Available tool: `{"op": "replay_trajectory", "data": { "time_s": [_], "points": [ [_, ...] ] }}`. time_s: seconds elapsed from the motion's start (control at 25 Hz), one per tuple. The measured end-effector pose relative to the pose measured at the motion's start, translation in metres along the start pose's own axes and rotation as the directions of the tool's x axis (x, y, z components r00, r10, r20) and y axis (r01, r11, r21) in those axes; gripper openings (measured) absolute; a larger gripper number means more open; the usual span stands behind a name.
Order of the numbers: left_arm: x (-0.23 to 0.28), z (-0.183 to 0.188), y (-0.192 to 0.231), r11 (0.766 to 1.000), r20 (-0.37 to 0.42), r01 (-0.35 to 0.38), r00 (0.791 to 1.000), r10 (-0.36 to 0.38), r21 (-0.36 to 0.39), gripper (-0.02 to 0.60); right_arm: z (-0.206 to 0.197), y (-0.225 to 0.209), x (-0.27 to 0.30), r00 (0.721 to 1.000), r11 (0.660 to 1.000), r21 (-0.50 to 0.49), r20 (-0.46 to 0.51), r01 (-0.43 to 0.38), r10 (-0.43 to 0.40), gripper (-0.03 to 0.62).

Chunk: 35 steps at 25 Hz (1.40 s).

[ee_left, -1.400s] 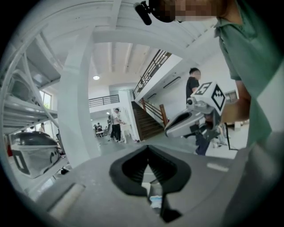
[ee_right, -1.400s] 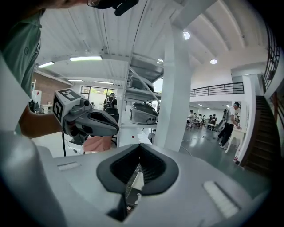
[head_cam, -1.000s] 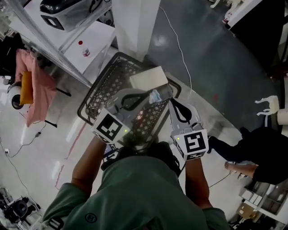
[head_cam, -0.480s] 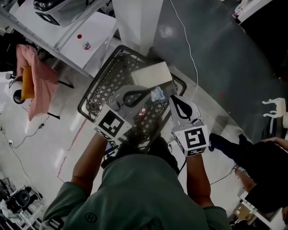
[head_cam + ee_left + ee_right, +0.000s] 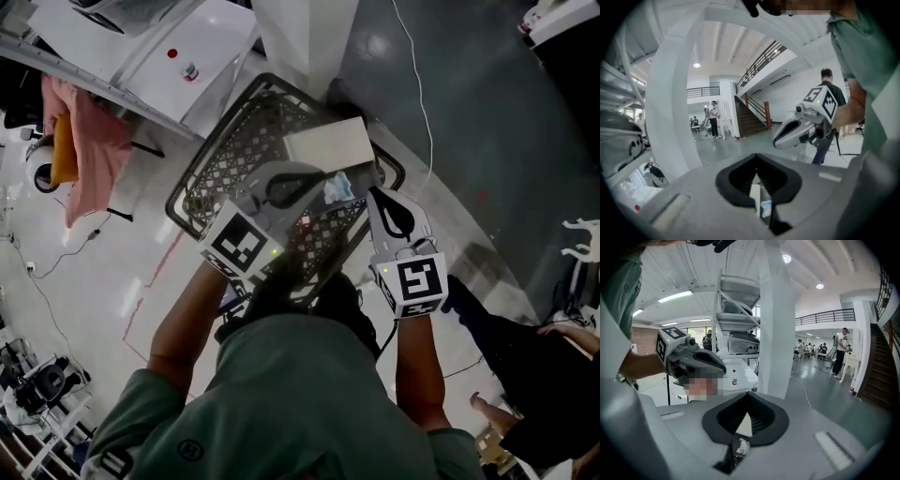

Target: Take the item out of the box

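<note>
You had the left gripper [image 5: 321, 179] and the right gripper [image 5: 373, 194] both clenched on the small bluish-white item [image 5: 339, 187], held above the black mesh basket [image 5: 211, 178]. The white box [image 5: 328, 143] lay across the basket's far rim.

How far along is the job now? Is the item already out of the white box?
Done: the small packet seems already outside the white box, above the black basket. In hand: the left gripper and the right gripper both seem shut on it. Left: to carry it clear and set it down.
</note>
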<state>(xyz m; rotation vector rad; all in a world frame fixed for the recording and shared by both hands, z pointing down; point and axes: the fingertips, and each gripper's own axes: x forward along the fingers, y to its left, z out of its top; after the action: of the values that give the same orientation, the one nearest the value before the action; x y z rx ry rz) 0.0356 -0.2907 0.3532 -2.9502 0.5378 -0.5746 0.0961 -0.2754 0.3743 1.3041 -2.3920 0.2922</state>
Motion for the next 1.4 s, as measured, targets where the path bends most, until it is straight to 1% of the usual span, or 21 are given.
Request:
{"op": "replay_trajectory", "data": {
  "time_s": [0.24, 0.4, 0.6, 0.88, 1.04, 1.16, 1.4],
  "points": [
    [0.026, -0.020, 0.011, 1.000, -0.017, 0.022, 1.000, -0.022, -0.019, 0.003, -0.020, -0.013, 0.028, 0.999, 0.999, 0.012, -0.036, -0.029, 0.030, 0.006],
    [0.039, -0.039, 0.013, 0.998, -0.066, 0.040, 0.997, -0.043, -0.047, 0.003, -0.038, -0.018, 0.046, 0.996, 0.998, 0.021, -0.073, -0.055, 0.057, 0.006],
    [0.061, -0.075, 0.014, 0.994, -0.111, 0.060, 0.991, -0.070, -0.095, 0.003, -0.074, -0.029, 0.073, 0.988, 0.997, 0.024, -0.138, -0.073, 0.076, 0.006],
    [0.098, -0.121, 0.008, 0.983, -0.166, 0.076, 0.981, -0.104, -0.167, 0.004, -0.129, -0.049, 0.102, 0.969, 0.994, 0.061, -0.225, -0.091, 0.103, 0.008],
    [0.122, -0.156, -0.001, 0.973, -0.201, 0.092, 0.970, -0.136, -0.213, 0.005, -0.164, -0.056, 0.118, 0.954, 0.992, 0.075, -0.274, -0.102, 0.119, 0.012],
    [0.136, -0.185, -0.007, 0.964, -0.239, 0.102, 0.957, -0.162, -0.245, 0.018, -0.188, -0.057, 0.130, 0.941, 0.989, 0.091, -0.310, -0.116, 0.138, 0.014],
    [0.160, -0.248, -0.022, 0.944, -0.317, 0.102, 0.926, -0.206, -0.314, 0.050, -0.236, -0.056, 0.154, 0.899, 0.981, 0.111, -0.394, -0.159, 0.190, 0.026]
  ]
}}
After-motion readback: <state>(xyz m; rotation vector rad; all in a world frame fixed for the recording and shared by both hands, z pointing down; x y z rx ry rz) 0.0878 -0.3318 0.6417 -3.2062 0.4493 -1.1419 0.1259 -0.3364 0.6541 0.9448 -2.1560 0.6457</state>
